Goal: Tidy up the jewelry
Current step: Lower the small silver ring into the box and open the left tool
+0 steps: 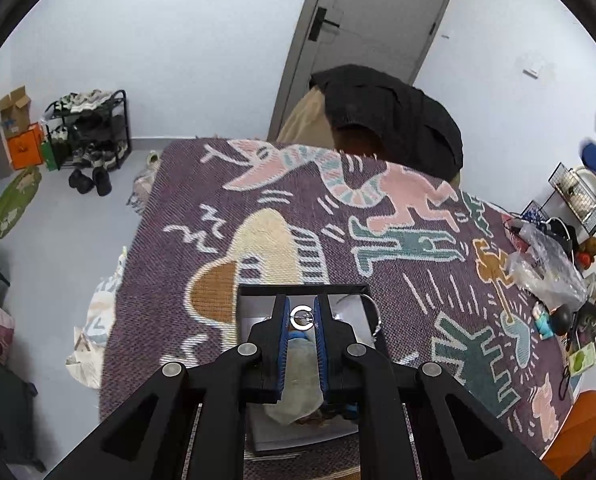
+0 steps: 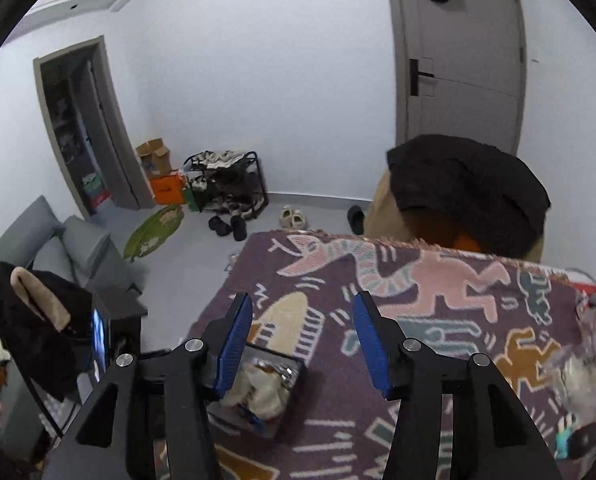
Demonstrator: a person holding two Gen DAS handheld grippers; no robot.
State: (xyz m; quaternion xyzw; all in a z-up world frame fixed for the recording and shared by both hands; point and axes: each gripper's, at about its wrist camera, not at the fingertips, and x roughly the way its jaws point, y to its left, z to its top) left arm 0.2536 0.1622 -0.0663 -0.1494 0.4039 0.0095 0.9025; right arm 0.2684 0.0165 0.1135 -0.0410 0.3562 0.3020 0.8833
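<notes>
My left gripper (image 1: 302,316) is shut on a small silver ring (image 1: 301,317), pinched between its blue pads above a black-rimmed jewelry box (image 1: 362,292) on the patterned cloth. A silver bangle (image 1: 374,312) lies along the box's right side, and a pale pouch (image 1: 302,376) sits in the box under the fingers. My right gripper (image 2: 303,316) is open and empty, held above the cloth. The same box (image 2: 294,364) shows below its left finger, with pale pouches and silver pieces inside.
A purple patterned cloth (image 1: 226,208) covers the table. Clear plastic bags (image 1: 546,264), small figures and a wire basket (image 1: 578,192) crowd the right edge. A chair draped with a black garment (image 1: 394,120) stands at the far side. A shoe rack (image 1: 90,128) stands by the wall.
</notes>
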